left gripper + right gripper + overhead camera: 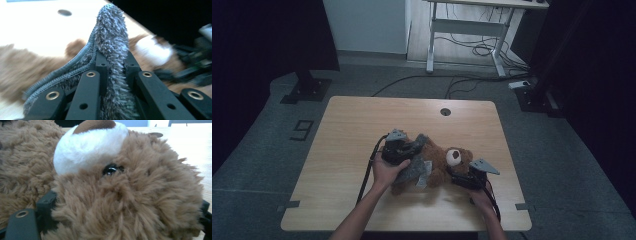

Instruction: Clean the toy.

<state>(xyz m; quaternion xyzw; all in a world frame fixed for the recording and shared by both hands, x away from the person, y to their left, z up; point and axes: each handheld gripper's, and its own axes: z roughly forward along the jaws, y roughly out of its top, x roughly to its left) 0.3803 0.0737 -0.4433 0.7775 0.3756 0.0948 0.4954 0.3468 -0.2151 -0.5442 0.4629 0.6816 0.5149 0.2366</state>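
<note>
A: Where does the teddy bear [443, 161] lie?

B: On its back on the wooden worktop [352, 130], just toward five o'clock of centre; head with white muzzle [454, 156] toward three o'clock; a grey fleece garment [416, 167] over its body.

A: State of the left claw [416, 145]?

B: Nearly closed, pinching a raised fold of the grey garment [111, 57]; in the left gripper view the shaggy pile stands up between the two black jaws, a ribbed hem at nine o'clock of it.

A: And the right claw [455, 177]?

B: At the bear's head, from five o'clock; in the right gripper view brown fur [130, 202] fills the gap, jaws spread wide at either side of the head, gripping it; a black eye [110, 169] above.
</note>
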